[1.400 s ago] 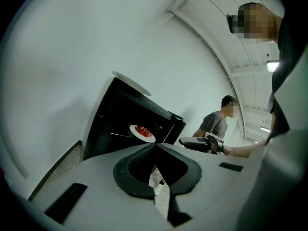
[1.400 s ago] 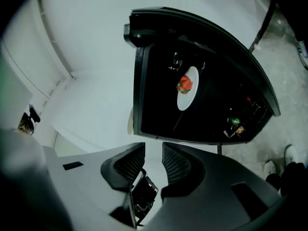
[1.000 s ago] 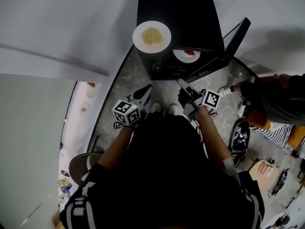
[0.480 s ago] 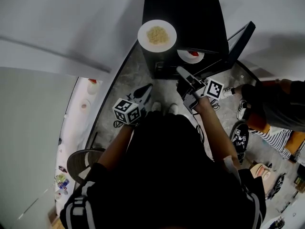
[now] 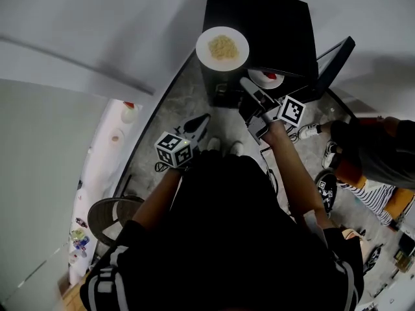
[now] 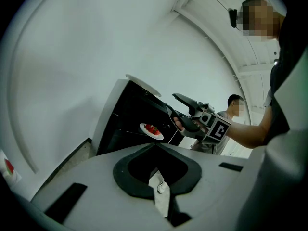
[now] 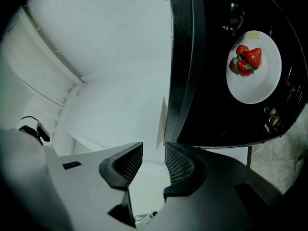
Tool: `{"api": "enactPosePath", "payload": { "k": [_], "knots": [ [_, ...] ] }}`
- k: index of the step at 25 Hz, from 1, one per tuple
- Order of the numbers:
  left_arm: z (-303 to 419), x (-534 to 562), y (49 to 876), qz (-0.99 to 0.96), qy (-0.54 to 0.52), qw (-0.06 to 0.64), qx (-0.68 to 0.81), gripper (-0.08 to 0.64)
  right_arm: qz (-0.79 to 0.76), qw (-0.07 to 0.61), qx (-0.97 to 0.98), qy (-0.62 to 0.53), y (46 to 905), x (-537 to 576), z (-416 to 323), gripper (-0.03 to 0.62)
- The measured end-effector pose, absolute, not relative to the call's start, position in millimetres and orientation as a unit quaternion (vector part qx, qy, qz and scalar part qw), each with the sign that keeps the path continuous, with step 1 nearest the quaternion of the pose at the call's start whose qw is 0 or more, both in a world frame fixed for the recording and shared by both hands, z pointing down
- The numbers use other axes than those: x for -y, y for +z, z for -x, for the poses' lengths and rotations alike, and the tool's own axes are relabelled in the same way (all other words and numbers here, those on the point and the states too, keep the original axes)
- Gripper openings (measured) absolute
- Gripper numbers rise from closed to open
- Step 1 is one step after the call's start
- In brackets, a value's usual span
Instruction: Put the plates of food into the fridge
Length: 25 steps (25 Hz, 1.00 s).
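Observation:
A white plate of strawberries (image 7: 255,88) lies on a shelf inside the black mini fridge (image 5: 259,18), also seen as the strawberry plate (image 5: 260,80) in the head view. A plate of noodles (image 5: 206,49) rests on the fridge's top. My right gripper (image 5: 245,81) hangs in front of the fridge's top front edge. Its jaws have just been opening, and the right gripper (image 7: 154,150) is open with nothing between its pads. My left gripper (image 5: 204,117) stays lower and further back. In its own view the left gripper (image 6: 155,147) is shut and empty.
The fridge door (image 5: 334,57) stands open to the right. Another person (image 5: 382,141) is at the right, with shoes (image 5: 327,190) on the floor beside them. A round stool (image 5: 110,219) and a white shelf with small items (image 5: 117,138) lie to my left.
My right gripper has risen and moved forward, from below the fridge opening to its top front edge. The left gripper has stayed put, and both plates are where they were.

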<state>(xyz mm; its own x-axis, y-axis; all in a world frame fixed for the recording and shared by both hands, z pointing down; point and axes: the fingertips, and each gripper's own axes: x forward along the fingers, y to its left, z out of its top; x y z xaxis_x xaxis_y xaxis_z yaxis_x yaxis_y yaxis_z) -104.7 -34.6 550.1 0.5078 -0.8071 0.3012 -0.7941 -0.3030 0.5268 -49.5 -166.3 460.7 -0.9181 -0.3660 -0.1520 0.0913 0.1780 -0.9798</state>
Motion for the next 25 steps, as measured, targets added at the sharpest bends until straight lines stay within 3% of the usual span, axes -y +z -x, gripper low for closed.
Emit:
{"api": "enactPosePath", "payload": {
  "k": [25],
  "knots": [
    [120.4, 33.6, 555.0, -0.794, -0.025, 0.33, 0.509, 0.021, 0.094, 0.167, -0.73, -0.656, 461.9, 192.7, 89.0, 0.138]
  ]
}}
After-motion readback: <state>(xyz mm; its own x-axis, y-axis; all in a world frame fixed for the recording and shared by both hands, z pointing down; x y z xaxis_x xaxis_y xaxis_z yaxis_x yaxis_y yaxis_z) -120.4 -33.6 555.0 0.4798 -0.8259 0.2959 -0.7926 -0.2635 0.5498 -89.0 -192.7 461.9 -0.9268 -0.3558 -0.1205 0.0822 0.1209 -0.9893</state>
